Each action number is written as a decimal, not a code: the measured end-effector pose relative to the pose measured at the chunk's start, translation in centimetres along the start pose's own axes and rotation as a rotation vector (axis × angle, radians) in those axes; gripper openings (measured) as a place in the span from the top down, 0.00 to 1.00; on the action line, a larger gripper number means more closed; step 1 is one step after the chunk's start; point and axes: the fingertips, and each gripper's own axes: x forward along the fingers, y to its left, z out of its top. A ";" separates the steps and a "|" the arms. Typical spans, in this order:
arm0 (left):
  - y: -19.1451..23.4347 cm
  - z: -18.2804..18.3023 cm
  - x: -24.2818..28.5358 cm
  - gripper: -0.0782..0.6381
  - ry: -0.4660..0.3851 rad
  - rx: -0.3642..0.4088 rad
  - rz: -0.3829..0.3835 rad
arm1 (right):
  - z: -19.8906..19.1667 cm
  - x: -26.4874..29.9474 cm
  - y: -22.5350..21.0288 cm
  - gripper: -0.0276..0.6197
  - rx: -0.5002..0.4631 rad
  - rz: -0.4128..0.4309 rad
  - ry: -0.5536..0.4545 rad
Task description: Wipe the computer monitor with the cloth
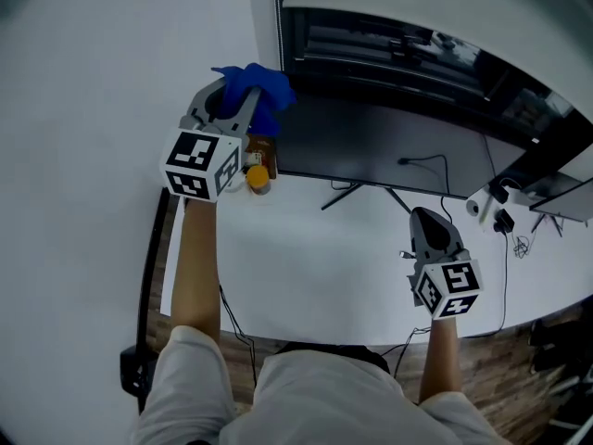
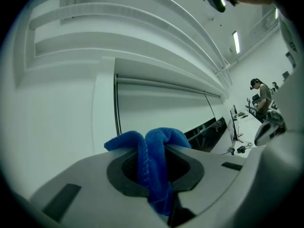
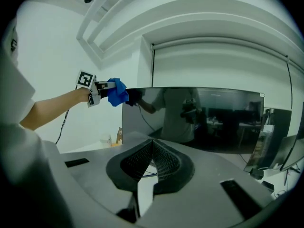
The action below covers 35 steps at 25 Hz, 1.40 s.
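The left claw (image 1: 239,91) is clamped tight on a bright blue, fluffy cloth (image 1: 259,86), bunched into soft folds that bulge above its tips, right at the upper left corner of the dark, glossy monitor (image 1: 389,146). The right claw (image 1: 428,219) hangs over the white surface (image 1: 306,267), tips closed together, holding nothing.

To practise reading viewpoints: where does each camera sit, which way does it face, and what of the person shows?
Head view: on the head, steeply down at the monitor; both forearms, left gripper, right gripper.
Left gripper view: along jaws shut on the blue cloth, toward the wall.
Right gripper view: along shut jaws at the monitor; left forearm shows.
All share the cloth.
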 end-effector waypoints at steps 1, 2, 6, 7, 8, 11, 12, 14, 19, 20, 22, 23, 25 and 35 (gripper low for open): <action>0.5 0.3 0.4 0.78 -0.010 -0.007 0.000 | -0.1 0.4 0.2 0.94 0.008 0.003 0.005; 0.9 0.4 0.9 0.78 -0.019 -0.011 -0.010 | -0.1 0.7 0.4 0.94 0.014 0.007 0.009; 1.3 -0.6 3.2 0.66 -0.002 -0.035 -0.138 | -0.3 2.1 0.8 0.94 -0.018 -0.011 0.035; 1.3 -0.8 3.5 0.66 -0.003 -0.059 -0.170 | -0.4 2.3 0.6 0.94 -0.025 -0.022 0.041; 1.3 -1.0 3.7 0.73 -0.016 -0.092 -0.192 | -0.4 2.5 0.5 0.94 -0.025 -0.030 0.045; 1.7 -1.5 3.7 0.79 -0.081 -0.202 -0.237 | -0.6 3.3 0.6 0.94 -0.013 -0.035 0.056; 1.8 -1.8 3.6 0.79 -0.094 -0.226 -0.256 | -0.8 3.6 0.7 0.94 -0.014 -0.033 0.062; 1.6 -2.7 3.5 0.76 -0.091 -0.244 -0.309 | -1.1 4.2 0.9 0.94 -0.016 -0.025 0.074; -0.3 -6.3 3.9 0.70 0.001 -0.196 -0.426 | -1.6 5.6 1.8 0.94 -0.016 -0.009 0.102; -0.7 -7.1 3.9 0.71 0.016 -0.193 -0.437 | -1.8 5.8 2.0 0.94 -0.019 -0.005 0.107; -1.4 -8.8 3.9 0.71 0.047 -0.194 -0.459 | -2.2 6.3 2.3 0.94 -0.024 0.002 0.118; -1.6 -9.6 3.9 0.71 0.061 -0.195 -0.469 | -2.4 6.5 2.4 0.94 -0.026 0.004 0.123; -2.2 -11.1 3.8 0.71 0.093 -0.194 -0.487 | -2.7 6.9 2.5 0.94 -0.027 0.004 0.131; -5.3 -20.9 3.4 0.70 0.323 -0.173 -0.474 | -4.3 7.8 3.0 0.94 0.001 0.009 0.168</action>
